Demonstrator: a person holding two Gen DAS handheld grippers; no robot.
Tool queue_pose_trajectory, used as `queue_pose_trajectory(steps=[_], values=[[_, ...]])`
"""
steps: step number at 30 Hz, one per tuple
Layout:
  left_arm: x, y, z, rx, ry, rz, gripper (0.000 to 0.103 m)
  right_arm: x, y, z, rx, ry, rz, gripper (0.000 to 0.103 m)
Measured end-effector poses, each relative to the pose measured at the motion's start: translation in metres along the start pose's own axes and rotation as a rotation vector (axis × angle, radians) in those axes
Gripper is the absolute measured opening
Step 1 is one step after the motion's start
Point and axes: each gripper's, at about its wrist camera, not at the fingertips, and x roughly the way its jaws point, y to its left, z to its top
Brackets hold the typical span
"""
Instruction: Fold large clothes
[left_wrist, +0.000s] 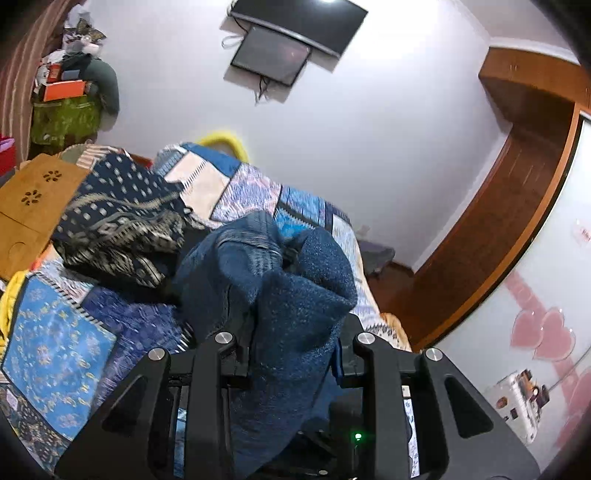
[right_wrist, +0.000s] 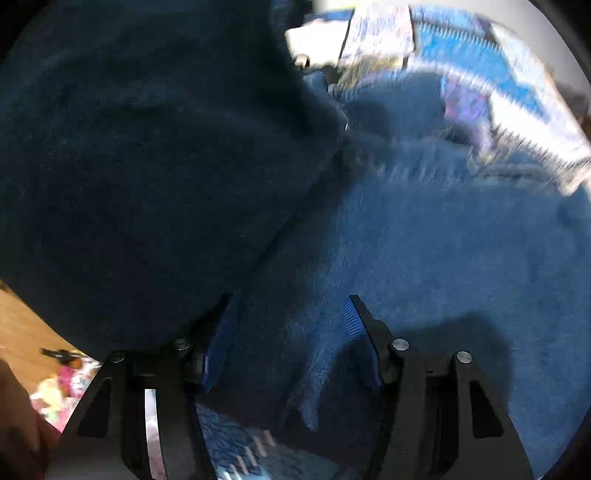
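A thick dark-blue knit garment (left_wrist: 303, 280) is bunched up and lifted over the patchwork bedspread (left_wrist: 55, 339). My left gripper (left_wrist: 291, 332) is shut on a fold of it, and the cloth hides both fingertips. In the right wrist view the same blue garment (right_wrist: 424, 258) fills the picture, with a darker fold (right_wrist: 147, 166) hanging close at the left. My right gripper (right_wrist: 290, 306) points down at the cloth with its jaws apart. Its ribbed blue pads (right_wrist: 351, 321) show bare, with fabric lying between and below them.
A navy patterned cloth (left_wrist: 122, 221) lies heaped on the bed behind the garment. A wooden board (left_wrist: 33, 199) rests at the bed's left edge. A wall, a mounted screen (left_wrist: 273, 51) and a wooden door frame (left_wrist: 517, 192) stand beyond. Floor with toys (right_wrist: 62, 384) shows lower left.
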Motion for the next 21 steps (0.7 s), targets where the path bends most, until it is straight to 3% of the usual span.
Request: queue_pose_trajectory(steps=[4, 11, 15, 16, 18, 19, 21], values=[[0.02, -0.031, -0.007, 0.068, 0.033, -0.008, 0.028, -0.025, -0.015, -0.009, -0.005, -0.025, 0.001, 0.055], [0.07, -0.115, -0.044, 0.221, 0.138, -0.096, 0.029, -0.13, -0.089, -0.048, 0.136, -0.229, -0.202, 0.055], [0.099, -0.146, -0.091, 0.333, 0.3, -0.154, 0.035, -0.175, -0.125, -0.077, 0.234, -0.289, -0.336, 0.055], [0.108, -0.149, -0.108, 0.364, 0.381, -0.166, 0.035, -0.18, -0.128, -0.081, 0.242, -0.291, -0.352, 0.055], [0.116, -0.151, -0.127, 0.406, 0.464, -0.164, 0.035, -0.19, -0.138, -0.086, 0.256, -0.296, -0.374, 0.055], [0.115, -0.151, -0.136, 0.443, 0.476, -0.16, 0.036, -0.192, -0.138, -0.09, 0.259, -0.294, -0.382, 0.055], [0.104, -0.151, -0.139, 0.499, 0.451, -0.154, 0.048, -0.192, -0.14, -0.091, 0.25, -0.293, -0.394, 0.055]])
